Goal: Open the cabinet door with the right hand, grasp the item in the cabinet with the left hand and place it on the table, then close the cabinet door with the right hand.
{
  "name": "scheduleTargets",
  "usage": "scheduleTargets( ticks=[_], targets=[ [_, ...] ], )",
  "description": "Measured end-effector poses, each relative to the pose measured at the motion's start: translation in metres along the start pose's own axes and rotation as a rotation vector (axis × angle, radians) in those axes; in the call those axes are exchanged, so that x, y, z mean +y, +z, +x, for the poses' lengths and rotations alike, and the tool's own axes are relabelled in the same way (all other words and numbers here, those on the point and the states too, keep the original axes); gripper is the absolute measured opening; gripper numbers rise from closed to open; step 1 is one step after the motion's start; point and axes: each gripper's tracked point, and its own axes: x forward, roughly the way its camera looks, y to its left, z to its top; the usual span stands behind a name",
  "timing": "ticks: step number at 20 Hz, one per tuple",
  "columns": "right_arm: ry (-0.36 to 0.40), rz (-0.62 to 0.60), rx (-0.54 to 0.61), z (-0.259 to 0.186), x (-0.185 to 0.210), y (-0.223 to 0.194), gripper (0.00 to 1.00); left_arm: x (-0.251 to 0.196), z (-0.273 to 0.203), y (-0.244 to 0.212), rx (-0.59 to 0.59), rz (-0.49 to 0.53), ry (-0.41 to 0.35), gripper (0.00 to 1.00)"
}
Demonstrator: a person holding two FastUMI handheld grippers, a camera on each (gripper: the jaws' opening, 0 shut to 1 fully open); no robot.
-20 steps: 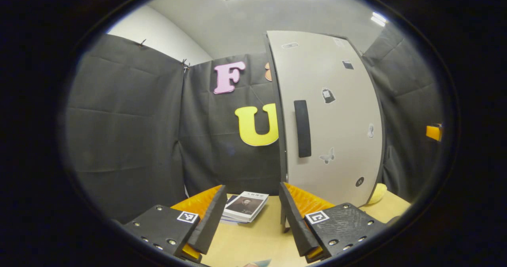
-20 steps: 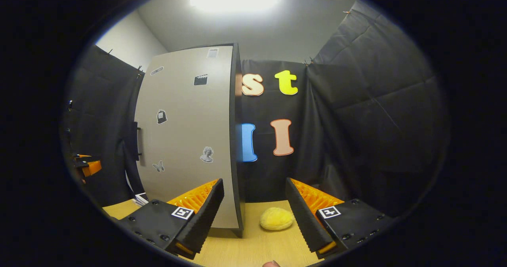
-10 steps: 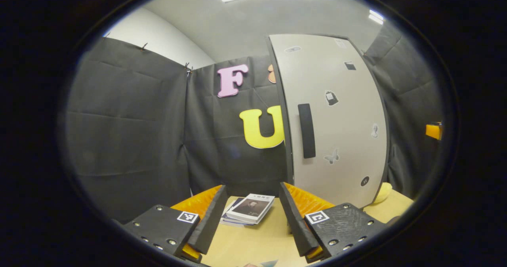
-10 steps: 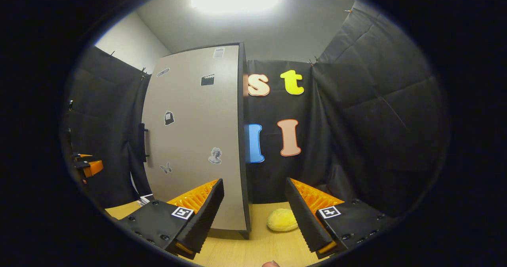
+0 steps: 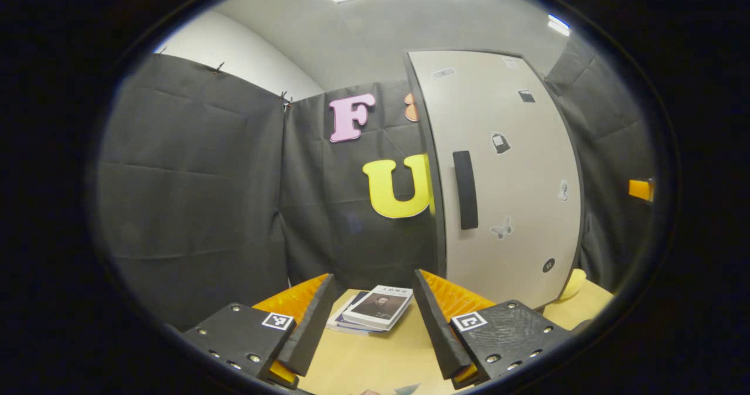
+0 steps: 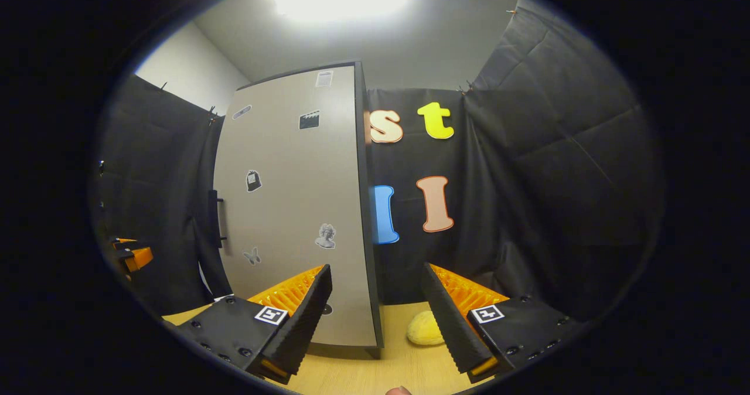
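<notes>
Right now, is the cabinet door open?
No, in the left gripper view the cabinet door sits flat and shut, with its black handle untouched and the left gripper empty in front of it.

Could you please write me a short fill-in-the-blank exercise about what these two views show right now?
1. The cabinet door is ____.
2. The door's black handle stands ____.
3. Both the left tool and the right tool are ____.
4. The books lie on the ____.

Missing words: closed; upright; open; table
</notes>
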Motion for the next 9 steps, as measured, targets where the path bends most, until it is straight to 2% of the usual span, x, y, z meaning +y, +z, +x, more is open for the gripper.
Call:
scheduleTargets(
  ticks=[7, 8, 9],
  targets=[
    [0.003, -0.012, -0.017, -0.001, 0.014, 0.006, 0.98, 0.005, 0.003, 0.003, -0.022, 0.0, 0.009, 0.8],
    [0.003, -0.012, -0.023, -0.002, 0.015, 0.007, 0.98, 0.005, 0.004, 0.003, -0.023, -0.001, 0.01, 0.83],
    [0.003, -0.012, -0.026, -0.003, 0.016, 0.008, 0.98, 0.006, 0.004, 0.004, -0.026, -0.002, 0.01, 0.8]
  ],
)
